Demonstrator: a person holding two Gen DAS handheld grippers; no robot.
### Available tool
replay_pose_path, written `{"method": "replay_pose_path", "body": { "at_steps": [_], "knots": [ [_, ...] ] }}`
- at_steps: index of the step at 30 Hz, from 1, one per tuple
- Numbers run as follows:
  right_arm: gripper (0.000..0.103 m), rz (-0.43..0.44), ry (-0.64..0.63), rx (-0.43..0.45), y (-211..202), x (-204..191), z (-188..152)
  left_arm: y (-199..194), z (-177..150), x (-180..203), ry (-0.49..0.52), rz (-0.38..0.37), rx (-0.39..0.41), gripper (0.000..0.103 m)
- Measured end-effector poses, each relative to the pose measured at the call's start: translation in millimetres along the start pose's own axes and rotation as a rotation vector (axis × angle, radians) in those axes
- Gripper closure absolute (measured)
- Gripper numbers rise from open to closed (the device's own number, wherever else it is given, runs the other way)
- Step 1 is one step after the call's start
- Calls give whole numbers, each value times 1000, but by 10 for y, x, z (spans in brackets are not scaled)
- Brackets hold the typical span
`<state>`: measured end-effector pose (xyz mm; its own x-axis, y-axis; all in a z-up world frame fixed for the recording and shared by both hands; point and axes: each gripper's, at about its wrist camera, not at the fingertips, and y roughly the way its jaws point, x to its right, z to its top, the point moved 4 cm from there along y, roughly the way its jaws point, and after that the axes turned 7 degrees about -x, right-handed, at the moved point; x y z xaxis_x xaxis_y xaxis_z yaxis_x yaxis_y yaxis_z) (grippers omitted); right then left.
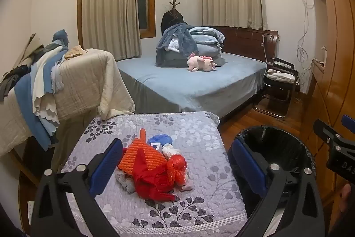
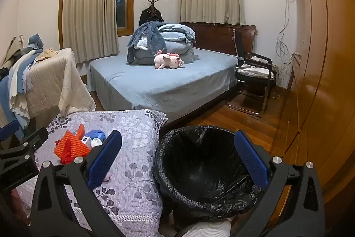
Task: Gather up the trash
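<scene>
Closest to me, the left tool (image 1: pixel 175 167) hangs with its blue pads spread wide, gripping nothing, above a quilted floral cushion (image 1: pixel 199 132). The trash pile (image 1: pixel 155 166) lies in the cushion's middle: red plastic wrapping, an orange ribbed piece, a blue wad and white scraps, all touching. The right tool (image 2: pixel 177 159) is likewise spread and empty, hovering over the bin (image 2: pixel 199 170) lined with a black bag, which stands just beside the cushion on the wooden floor (image 2: pixel 244 121). Beyond them a blue bed (image 2: pixel 166 86) carries folded bedding and a pink plush toy (image 2: pixel 168 60).
</scene>
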<state>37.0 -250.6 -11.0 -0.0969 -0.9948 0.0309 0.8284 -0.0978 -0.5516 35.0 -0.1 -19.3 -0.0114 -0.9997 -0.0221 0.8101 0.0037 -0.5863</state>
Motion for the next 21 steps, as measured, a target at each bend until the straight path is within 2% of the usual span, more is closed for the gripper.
{"method": "replay_pose_path", "body": {
  "at_steps": [21],
  "knots": [
    [5,1,0,-4,9,-15,-14,-5,5,1,7,4,13,6]
  ]
}}
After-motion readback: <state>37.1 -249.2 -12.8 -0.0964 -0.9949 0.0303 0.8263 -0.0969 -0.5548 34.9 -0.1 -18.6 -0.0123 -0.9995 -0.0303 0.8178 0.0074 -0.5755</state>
